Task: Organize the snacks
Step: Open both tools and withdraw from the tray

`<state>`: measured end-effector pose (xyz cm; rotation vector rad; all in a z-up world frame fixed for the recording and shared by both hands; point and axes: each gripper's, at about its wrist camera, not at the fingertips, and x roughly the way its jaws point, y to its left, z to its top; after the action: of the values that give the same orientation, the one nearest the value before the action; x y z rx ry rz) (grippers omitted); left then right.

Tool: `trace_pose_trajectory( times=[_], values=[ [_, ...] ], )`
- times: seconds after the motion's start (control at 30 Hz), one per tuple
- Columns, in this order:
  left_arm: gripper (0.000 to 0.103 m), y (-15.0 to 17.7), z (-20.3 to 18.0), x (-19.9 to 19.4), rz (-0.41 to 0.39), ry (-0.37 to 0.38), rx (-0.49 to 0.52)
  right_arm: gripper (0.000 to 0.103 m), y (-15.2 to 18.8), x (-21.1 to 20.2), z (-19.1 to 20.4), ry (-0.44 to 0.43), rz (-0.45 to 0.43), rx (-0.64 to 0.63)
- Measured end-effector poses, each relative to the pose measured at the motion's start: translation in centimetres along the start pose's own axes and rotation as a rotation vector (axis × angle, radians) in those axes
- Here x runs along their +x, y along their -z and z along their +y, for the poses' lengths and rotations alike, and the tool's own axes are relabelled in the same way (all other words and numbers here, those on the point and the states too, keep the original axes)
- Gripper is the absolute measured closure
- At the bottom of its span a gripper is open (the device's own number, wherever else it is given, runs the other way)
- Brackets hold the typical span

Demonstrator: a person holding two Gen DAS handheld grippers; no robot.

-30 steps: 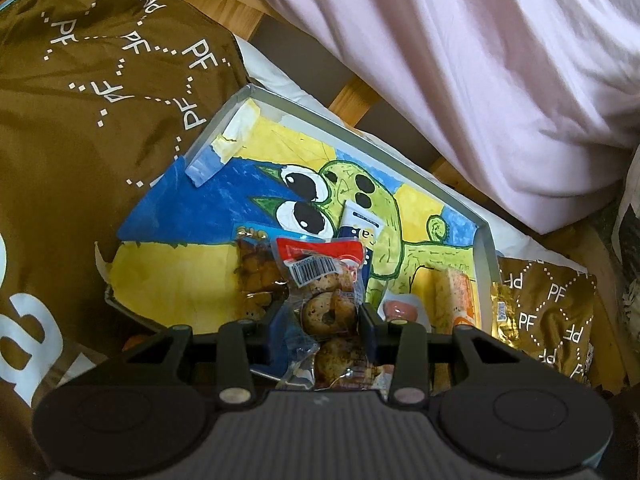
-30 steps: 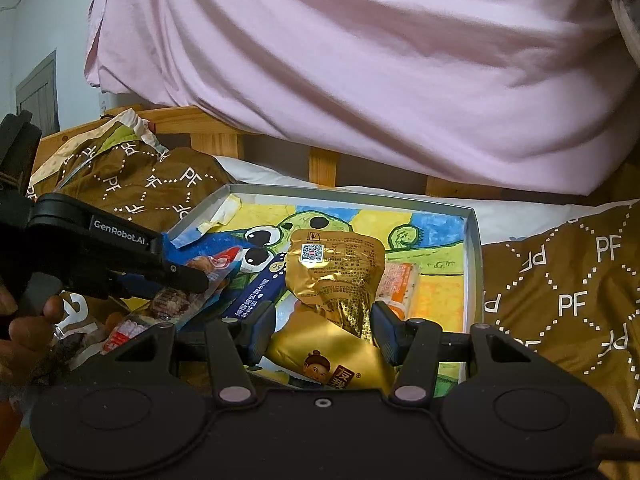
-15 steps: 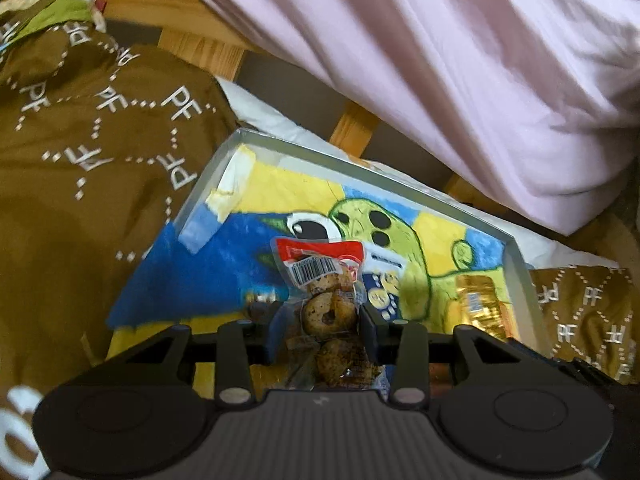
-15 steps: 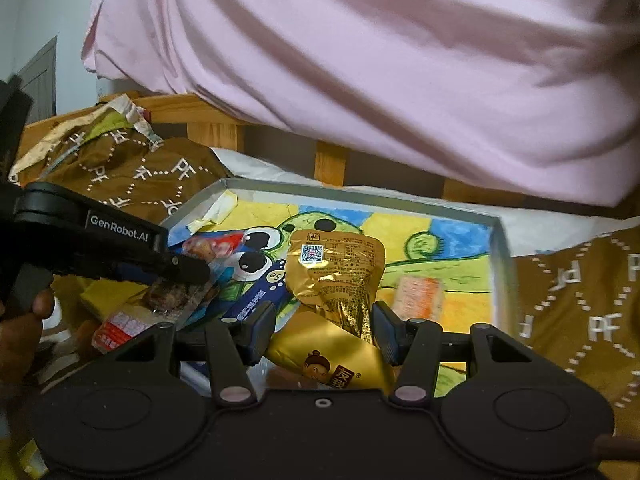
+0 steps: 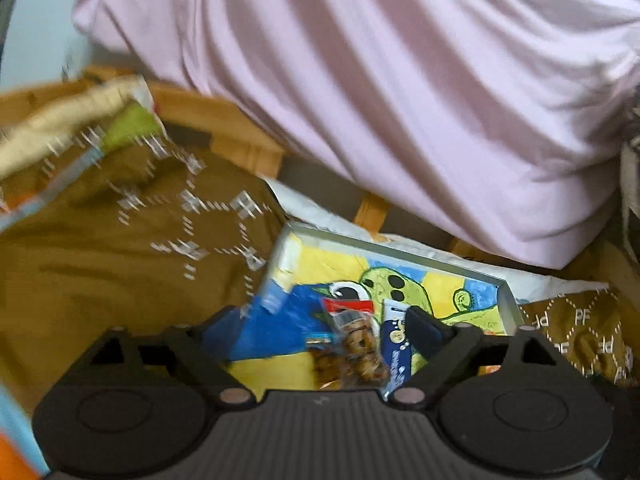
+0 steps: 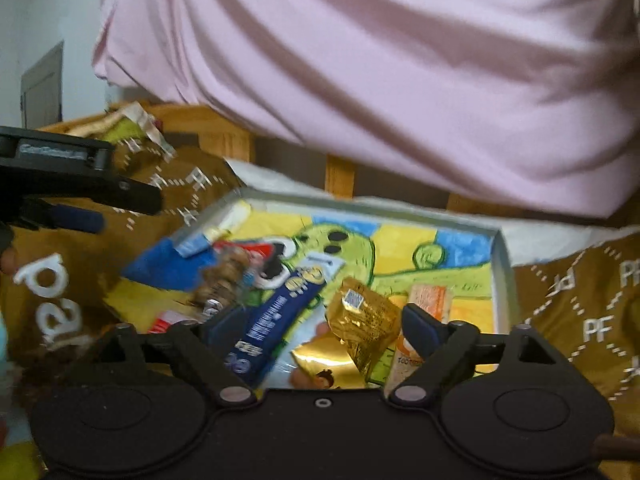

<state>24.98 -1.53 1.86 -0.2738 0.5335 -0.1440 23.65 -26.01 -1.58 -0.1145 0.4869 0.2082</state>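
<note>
A shallow tray [image 6: 502, 264] with a green cartoon drawing holds the snacks. In the left wrist view my left gripper [image 5: 320, 326] is open and empty above the tray [image 5: 508, 300], over a clear packet of brown round snacks [image 5: 356, 344] and a blue packet [image 5: 394, 340]. In the right wrist view my right gripper [image 6: 316, 322] is open and empty over a gold packet [image 6: 364, 320]. The blue packet [image 6: 280, 312], the clear packet [image 6: 224, 280] and an orange packet [image 6: 430, 300] lie in the tray. My left gripper [image 6: 132, 200] shows at the left.
Brown fabric printed with "PF" [image 6: 580, 312] lies around the tray on both sides. A pink sheet [image 6: 380, 80] hangs over a wooden frame [image 6: 340, 178] behind the tray. A white cloth [image 5: 320, 208] lies under the tray's far edge.
My left gripper has opened, let the clear packet of brown snacks drop into the tray, and pulled up and back. My right gripper has opened and released the gold packet.
</note>
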Motion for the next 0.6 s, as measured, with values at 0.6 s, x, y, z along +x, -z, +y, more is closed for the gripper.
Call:
trace_pose_trajectory(
  times=[0.6],
  values=[
    [0.001, 5.9, 2.9, -15.4, -0.005, -0.092, 0.148, 0.001, 2.8, -15.7, 4.5, 0.052, -0.018, 0.11]
  ],
)
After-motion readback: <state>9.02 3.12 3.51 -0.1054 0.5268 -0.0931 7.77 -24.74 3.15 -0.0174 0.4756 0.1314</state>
